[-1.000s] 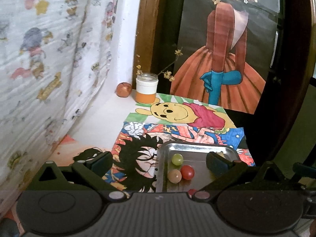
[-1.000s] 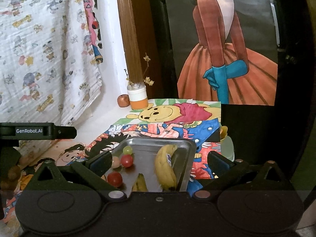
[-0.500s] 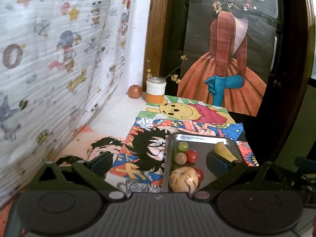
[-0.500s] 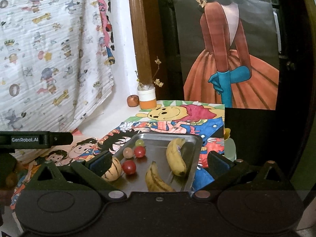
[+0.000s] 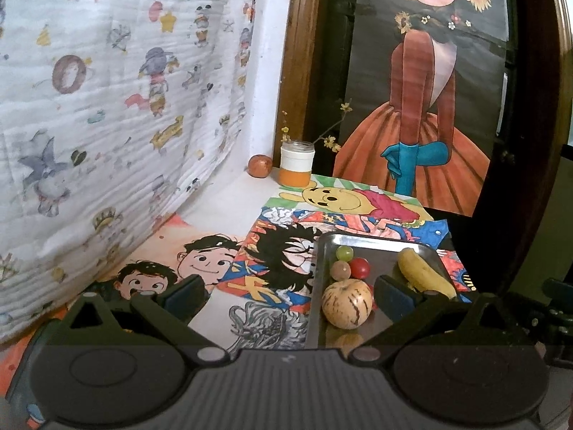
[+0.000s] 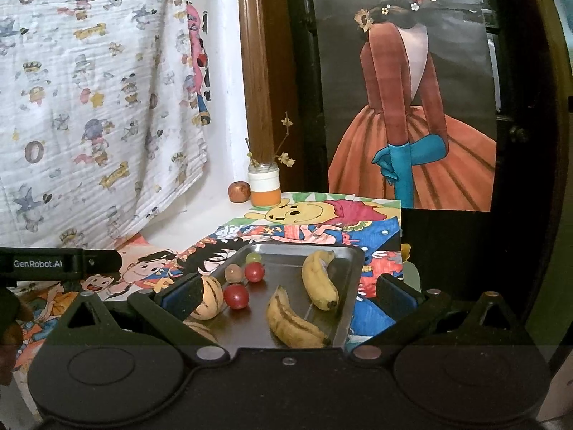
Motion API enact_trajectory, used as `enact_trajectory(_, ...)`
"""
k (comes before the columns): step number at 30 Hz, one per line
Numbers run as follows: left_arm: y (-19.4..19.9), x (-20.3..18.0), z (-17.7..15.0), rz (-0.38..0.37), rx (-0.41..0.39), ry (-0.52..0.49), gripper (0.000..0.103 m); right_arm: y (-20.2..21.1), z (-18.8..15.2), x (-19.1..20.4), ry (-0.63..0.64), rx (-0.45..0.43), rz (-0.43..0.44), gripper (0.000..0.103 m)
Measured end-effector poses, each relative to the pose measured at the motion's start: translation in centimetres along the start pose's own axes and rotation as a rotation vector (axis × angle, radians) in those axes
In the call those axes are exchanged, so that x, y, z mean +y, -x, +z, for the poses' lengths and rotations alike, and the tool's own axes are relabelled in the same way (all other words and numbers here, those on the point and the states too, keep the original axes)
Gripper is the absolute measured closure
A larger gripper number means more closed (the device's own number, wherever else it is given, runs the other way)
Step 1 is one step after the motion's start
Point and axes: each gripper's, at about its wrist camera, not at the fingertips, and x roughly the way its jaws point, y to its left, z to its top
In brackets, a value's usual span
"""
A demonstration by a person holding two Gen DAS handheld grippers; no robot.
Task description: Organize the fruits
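A steel tray (image 6: 352, 261) (image 5: 318, 286) lies on the cartoon-print mats. It holds two bananas (image 6: 318, 283) (image 6: 293, 324), two red tomatoes (image 6: 236, 295) (image 6: 254, 272), a green grape (image 6: 253, 258), a brownish round fruit (image 6: 233, 273) and a striped pale melon (image 5: 346, 304) (image 6: 211, 301). My right gripper (image 6: 290, 295) hangs open just before the tray's near edge, nothing between its fingers. My left gripper (image 5: 288, 295) is open too, over the mats left of the tray, its right finger (image 5: 394, 292) beside the melon. The melon is partly hidden by my right gripper's left finger (image 6: 182, 294).
A jar (image 5: 296, 165) with orange liquid and twigs stands at the back by a reddish round fruit (image 5: 260, 166). A patterned cloth (image 5: 107, 107) hangs along the left. A painted poster (image 6: 412, 107) and dark wooden frame close the back. The table edge drops off right of the tray.
Both grippers have pulled back and risen, so more of the tray shows: the melon and both bananas have come into view. Both stay open.
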Motion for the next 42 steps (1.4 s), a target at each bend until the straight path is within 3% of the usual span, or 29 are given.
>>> enact_trajectory(15, 2.7, 0.7, -3.3, 0.002, -0.036, -0.029, 0.000, 3.0, -2.6, 1.2, -0.007, -0.059, -0.033, 0.001)
enact_trajectory(42, 8.9, 2.7, -7.3, 0.034, -0.080, -0.068, 0.000, 8.2, -5.3, 4.6, 0.027, -0.099, 0.003, 0.000)
